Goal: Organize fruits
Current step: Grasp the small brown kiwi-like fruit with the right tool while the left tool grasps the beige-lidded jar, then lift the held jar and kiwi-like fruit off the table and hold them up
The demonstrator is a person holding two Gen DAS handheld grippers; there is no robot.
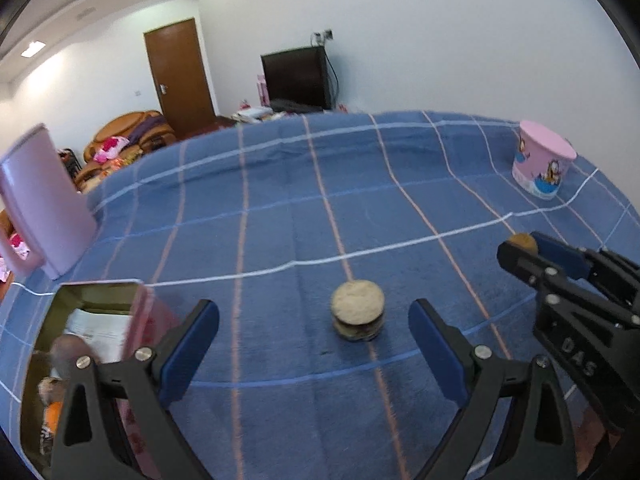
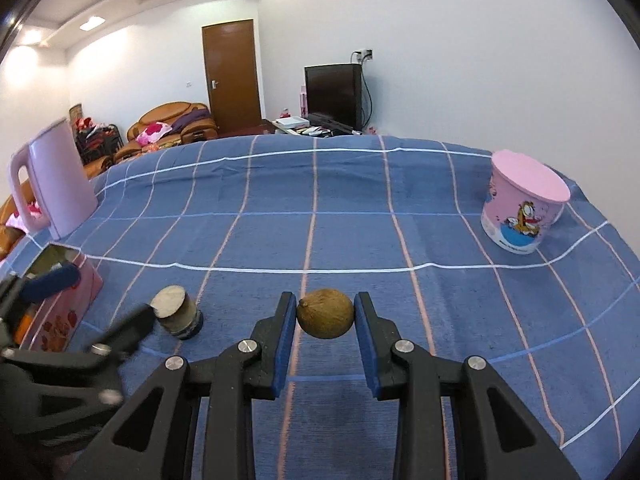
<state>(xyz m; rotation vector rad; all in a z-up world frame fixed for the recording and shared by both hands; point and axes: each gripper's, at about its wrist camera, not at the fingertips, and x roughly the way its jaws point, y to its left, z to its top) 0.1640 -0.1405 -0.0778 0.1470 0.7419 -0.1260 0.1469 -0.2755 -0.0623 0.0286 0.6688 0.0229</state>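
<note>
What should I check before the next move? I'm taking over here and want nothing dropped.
1. Right tool shut on the round brown fruit: ok, pads touch both sides.
2. Fruit lifted off the blue checked cloth: cannot tell.
3. Left tool open: ok, nothing between the pads.
4. Small round jar with pale lid upright, ahead of the left tool: ok.
5. Open pink box reachable: ok, though the left tool's finger overlaps it.
6. Room left inside the box: cannot tell.
</note>
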